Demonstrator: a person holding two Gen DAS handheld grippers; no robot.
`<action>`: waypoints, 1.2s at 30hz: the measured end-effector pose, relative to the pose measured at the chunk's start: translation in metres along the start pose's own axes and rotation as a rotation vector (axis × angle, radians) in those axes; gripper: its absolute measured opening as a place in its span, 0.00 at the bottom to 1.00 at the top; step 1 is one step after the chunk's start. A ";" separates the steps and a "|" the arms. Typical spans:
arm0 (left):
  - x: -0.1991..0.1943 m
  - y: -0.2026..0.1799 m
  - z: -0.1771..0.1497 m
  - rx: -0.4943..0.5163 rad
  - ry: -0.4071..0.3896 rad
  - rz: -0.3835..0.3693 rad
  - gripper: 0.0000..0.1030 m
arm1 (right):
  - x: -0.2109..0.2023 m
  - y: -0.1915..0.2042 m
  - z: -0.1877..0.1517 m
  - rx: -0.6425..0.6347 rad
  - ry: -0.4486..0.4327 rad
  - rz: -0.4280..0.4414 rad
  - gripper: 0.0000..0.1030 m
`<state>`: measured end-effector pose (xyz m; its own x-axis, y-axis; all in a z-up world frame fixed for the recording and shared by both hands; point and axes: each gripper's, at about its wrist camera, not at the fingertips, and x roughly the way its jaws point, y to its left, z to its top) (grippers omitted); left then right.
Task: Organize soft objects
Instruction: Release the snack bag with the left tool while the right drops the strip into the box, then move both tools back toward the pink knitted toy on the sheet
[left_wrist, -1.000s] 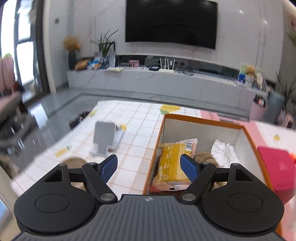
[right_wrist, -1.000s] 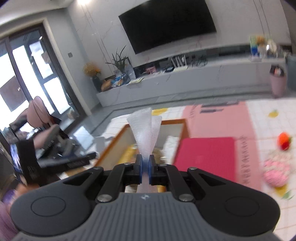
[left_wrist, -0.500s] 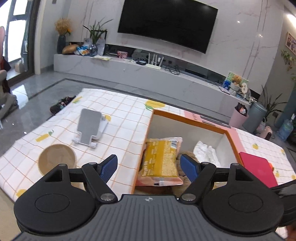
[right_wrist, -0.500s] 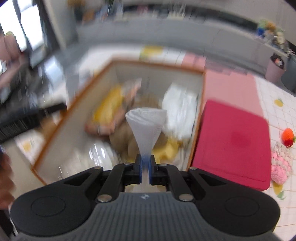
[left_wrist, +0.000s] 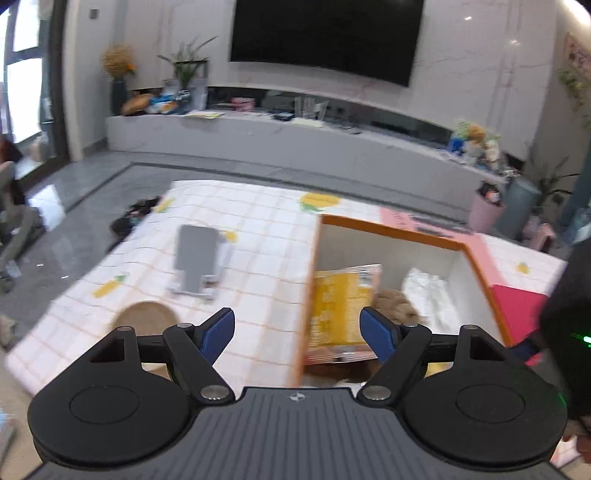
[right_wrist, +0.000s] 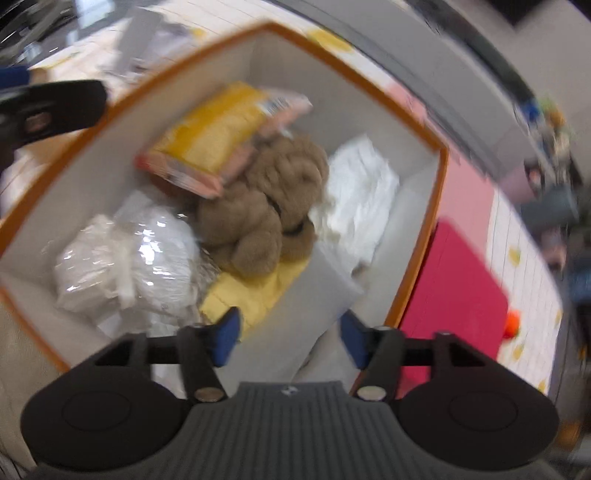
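Note:
An orange-rimmed white box (right_wrist: 441, 177) holds a yellow snack bag (right_wrist: 218, 129), a brown plush toy (right_wrist: 266, 206), a folded white cloth (right_wrist: 362, 192), a clear bag of white stuff (right_wrist: 129, 266) and a yellow cloth (right_wrist: 255, 291). My right gripper (right_wrist: 290, 332) points down into the box with its jaws opening. A pale tissue (right_wrist: 328, 291) lies loose between them, and the pads do not press on it. My left gripper (left_wrist: 297, 328) hangs open and empty over the box's left wall (left_wrist: 308, 295). The snack bag (left_wrist: 340, 299) and plush toy (left_wrist: 397, 299) show past it.
A red flat lid (right_wrist: 454, 291) lies right of the box on the checked tablecloth. A grey phone stand (left_wrist: 197, 258) and a wooden bowl (left_wrist: 146, 317) sit left of the box. A small orange object (right_wrist: 511, 325) lies beyond the lid.
The right gripper swung down over the box and its jaws parted, letting go of the white tissue it had pinched. The left gripper stayed open and barely moved.

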<state>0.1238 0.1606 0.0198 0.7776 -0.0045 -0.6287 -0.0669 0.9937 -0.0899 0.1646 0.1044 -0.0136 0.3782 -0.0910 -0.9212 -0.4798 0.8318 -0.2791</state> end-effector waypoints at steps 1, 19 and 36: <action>-0.003 0.002 0.002 0.000 -0.005 0.014 0.88 | -0.007 0.001 -0.002 -0.034 -0.025 0.028 0.79; 0.003 0.006 0.001 0.033 0.022 0.043 0.88 | 0.055 0.004 -0.009 -0.113 0.172 0.102 0.07; -0.001 -0.011 -0.004 0.107 0.020 0.029 0.88 | 0.046 0.006 -0.007 -0.090 0.119 0.109 0.45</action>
<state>0.1216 0.1488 0.0183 0.7638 0.0234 -0.6450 -0.0214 0.9997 0.0110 0.1736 0.1018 -0.0597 0.2262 -0.0720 -0.9714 -0.5836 0.7884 -0.1943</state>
